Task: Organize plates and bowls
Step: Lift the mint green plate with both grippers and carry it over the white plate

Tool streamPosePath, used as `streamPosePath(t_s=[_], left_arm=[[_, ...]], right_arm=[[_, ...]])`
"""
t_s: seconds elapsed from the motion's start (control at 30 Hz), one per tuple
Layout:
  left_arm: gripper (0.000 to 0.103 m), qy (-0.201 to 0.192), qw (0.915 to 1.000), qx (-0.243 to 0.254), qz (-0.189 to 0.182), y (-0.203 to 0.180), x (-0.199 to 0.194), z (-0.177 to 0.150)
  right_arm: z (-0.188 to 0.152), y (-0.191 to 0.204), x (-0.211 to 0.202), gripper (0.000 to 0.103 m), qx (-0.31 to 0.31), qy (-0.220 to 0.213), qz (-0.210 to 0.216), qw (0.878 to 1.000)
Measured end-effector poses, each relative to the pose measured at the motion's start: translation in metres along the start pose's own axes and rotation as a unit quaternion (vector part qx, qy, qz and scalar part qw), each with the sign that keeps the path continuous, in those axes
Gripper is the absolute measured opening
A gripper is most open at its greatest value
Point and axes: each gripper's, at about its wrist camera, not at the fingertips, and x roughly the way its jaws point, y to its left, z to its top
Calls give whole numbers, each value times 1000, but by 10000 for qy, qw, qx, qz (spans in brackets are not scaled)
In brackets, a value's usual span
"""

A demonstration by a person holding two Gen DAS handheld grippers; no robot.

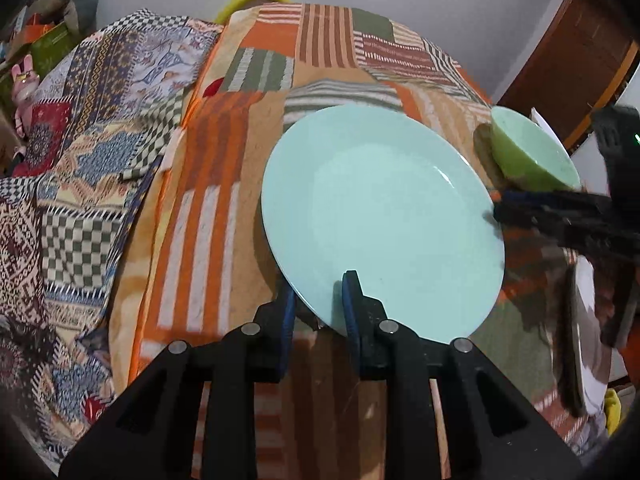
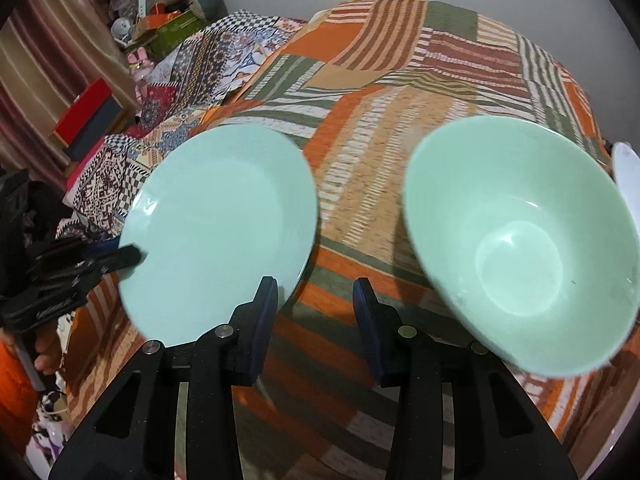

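Observation:
A pale mint plate lies tilted over the patchwork cloth; my left gripper has its two blue-padded jaws closed on the plate's near rim. The same plate shows at the left of the right wrist view, with the left gripper on its left edge. A pale green bowl sits at the right, upright; it also shows in the left wrist view. My right gripper is open and empty, over bare cloth between plate and bowl. In the left wrist view its fingers reach the plate's right rim.
The orange, green and brown patchwork cloth covers the surface. A second, blue-patterned cloth lies to the left. A white plate edge shows at the far right. Boxes and clutter stand at the far left.

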Motion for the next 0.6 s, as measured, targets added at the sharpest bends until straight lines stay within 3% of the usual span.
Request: streamPosePath(t_s=[0.27,0.37,0.5,0.6], left_arm=[[25,84,10000,24,1,5,-8,-10],[25,-13,9998,55,188,4,-6,-5],[25,-85,9995,17,309,5,-1,3],[25,-147,9991,41,386,5,0,5]], right_arm=[[8,18,18,36,-347,129,91,9993],[11,23,23,36,-450,116,76,9989],[13,28,27,24,-618,101,73,9980],[14,28,27,23,-596,107,76,9981]])
